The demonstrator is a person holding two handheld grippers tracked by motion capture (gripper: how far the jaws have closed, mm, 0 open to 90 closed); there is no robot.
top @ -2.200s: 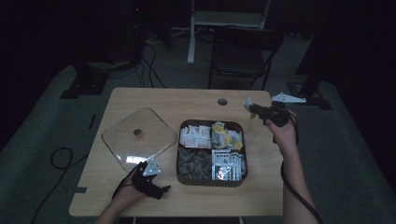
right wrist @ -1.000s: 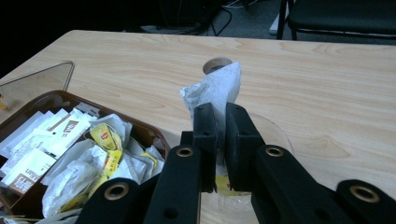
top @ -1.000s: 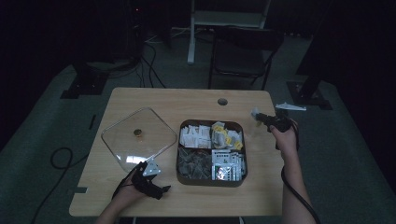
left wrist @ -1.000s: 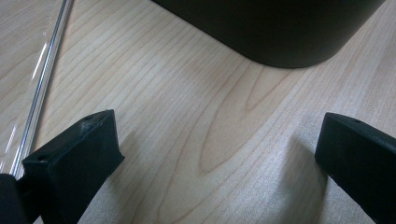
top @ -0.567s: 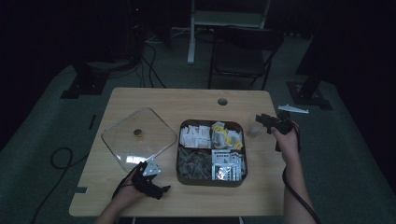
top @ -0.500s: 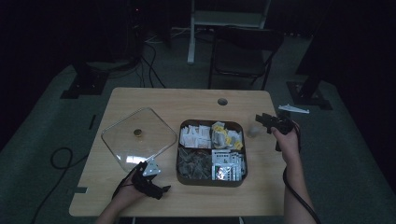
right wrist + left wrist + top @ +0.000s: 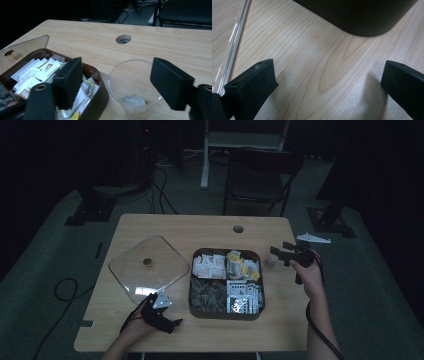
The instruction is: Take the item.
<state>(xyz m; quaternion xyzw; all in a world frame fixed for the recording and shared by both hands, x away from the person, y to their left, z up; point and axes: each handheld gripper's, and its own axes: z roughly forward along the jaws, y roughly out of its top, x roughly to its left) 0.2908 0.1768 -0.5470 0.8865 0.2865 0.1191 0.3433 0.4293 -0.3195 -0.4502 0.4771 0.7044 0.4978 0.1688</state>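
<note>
Fingers of the right gripper stand wide and have just been opening; a clear plastic cup sits upright on the counter between them, untouched by either pad. Something pale and crumpled lies at the bottom of the cup. In the high view the cup is at 3 o'clock from the brown tray, just beside its rim, with the right gripper at the cup's 3 o'clock and the right hand behind it.

Left gripper fingers are also wide, with bare wood between them. That left gripper rests on the counter at the tray's 8 o'clock, near its dark corner.

Packets and tea bags fill the tray's four compartments. A clear square lid with a small knob lies flat at 9 o'clock from the tray. At 12 o'clock from the tray the counter has a round hole.
</note>
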